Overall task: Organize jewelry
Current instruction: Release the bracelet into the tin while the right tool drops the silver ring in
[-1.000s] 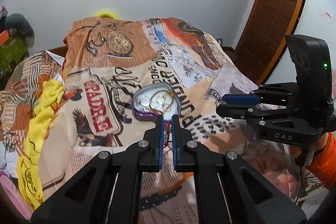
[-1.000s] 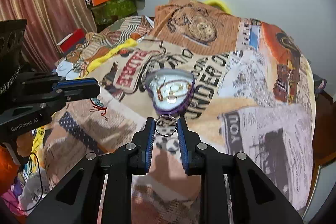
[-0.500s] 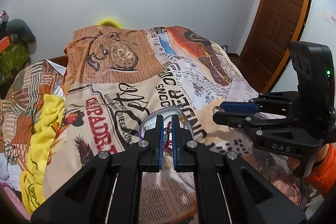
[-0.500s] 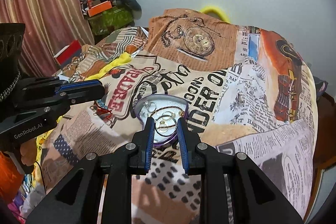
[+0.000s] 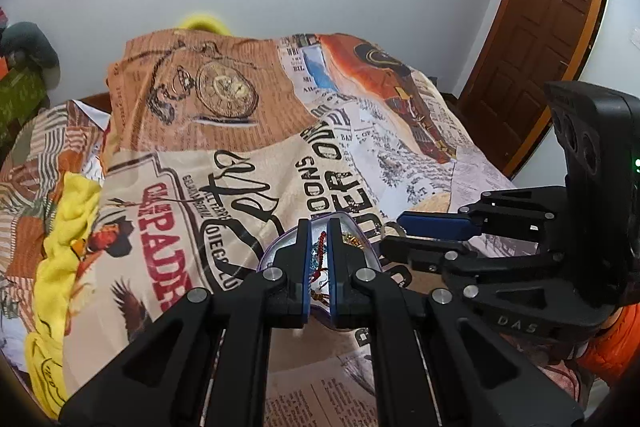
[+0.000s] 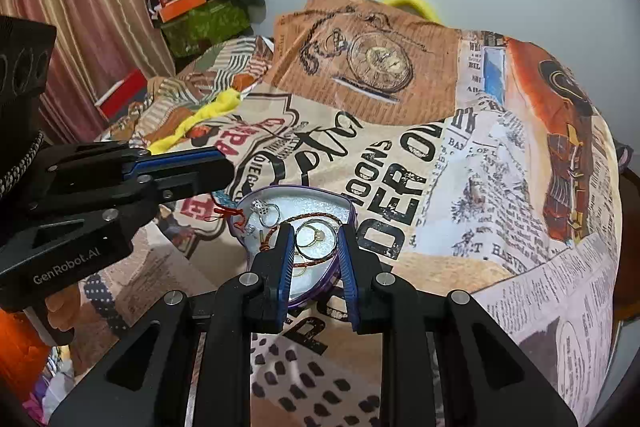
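Note:
A purple heart-shaped jewelry box (image 6: 340, 203) lies open on the printed bedspread, with several rings and a brown braided cord inside. My right gripper (image 6: 314, 235) is shut on a thin hoop ring (image 6: 316, 233) and holds it just over the box. My left gripper (image 5: 319, 247) is shut on a red thread bracelet (image 5: 319, 259); in the right wrist view the bracelet (image 6: 230, 213) hangs from it at the box's left rim. In the left wrist view the box (image 5: 360, 231) is mostly hidden behind my fingers.
The bedspread (image 6: 460, 187) covers the whole bed. A yellow cloth (image 5: 60, 247) lies along the left side. A brown door (image 5: 540, 39) is at the right. Boxes and clutter (image 6: 200, 11) stand by the striped curtain (image 6: 80, 7).
Both grippers have moved forward to the heart-shaped box. The hoop ring and the red bracelet, held short of the box before, now hang over it.

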The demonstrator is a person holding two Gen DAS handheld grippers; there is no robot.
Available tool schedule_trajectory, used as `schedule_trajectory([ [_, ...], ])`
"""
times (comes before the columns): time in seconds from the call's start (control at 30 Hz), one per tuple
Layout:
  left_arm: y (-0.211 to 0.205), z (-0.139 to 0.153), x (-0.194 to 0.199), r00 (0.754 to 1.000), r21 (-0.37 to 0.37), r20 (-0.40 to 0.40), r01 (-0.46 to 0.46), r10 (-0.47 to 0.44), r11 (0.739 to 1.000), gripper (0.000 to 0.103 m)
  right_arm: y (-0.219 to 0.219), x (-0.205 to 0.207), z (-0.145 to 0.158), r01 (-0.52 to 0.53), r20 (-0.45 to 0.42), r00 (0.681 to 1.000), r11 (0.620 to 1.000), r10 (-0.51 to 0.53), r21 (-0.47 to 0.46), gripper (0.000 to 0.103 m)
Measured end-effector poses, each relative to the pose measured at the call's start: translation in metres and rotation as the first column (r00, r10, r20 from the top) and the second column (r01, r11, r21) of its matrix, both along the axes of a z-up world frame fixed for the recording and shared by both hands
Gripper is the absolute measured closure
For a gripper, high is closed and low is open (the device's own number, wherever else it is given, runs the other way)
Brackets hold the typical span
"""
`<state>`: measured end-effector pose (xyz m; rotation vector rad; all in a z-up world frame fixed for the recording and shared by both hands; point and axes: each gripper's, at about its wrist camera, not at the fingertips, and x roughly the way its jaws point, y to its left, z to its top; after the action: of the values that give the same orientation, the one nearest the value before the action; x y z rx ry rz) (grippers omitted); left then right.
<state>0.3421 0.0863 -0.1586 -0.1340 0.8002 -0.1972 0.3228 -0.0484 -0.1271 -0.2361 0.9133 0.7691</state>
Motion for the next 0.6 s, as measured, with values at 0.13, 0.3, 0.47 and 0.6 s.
schedule_trajectory([
  [0.13,-0.002,-0.013,0.005,1.000,-0.004,-0.026,0.003,-0.003,1.000,0.098,0.007,0.002,-0.010,-0.008,0.002,1.000,0.999,0.009,-0.034,0.083],
  [0.3,-0.001,-0.027,0.012,0.998,-0.020,-0.058,0.000,-0.001,1.000,0.098,0.011,0.006,-0.021,-0.011,-0.018,1.000,0.999,0.010,-0.048,0.083],
  [0.47,0.001,-0.036,0.018,0.996,-0.019,-0.085,-0.005,0.003,1.000,0.098,0.017,0.007,-0.030,-0.023,-0.021,1.000,0.996,0.022,-0.083,0.083],
  [0.6,0.001,-0.041,0.020,0.995,-0.003,-0.098,-0.007,0.007,1.000,0.098,0.020,0.006,-0.031,-0.025,-0.003,1.000,0.995,0.025,-0.096,0.083],
])
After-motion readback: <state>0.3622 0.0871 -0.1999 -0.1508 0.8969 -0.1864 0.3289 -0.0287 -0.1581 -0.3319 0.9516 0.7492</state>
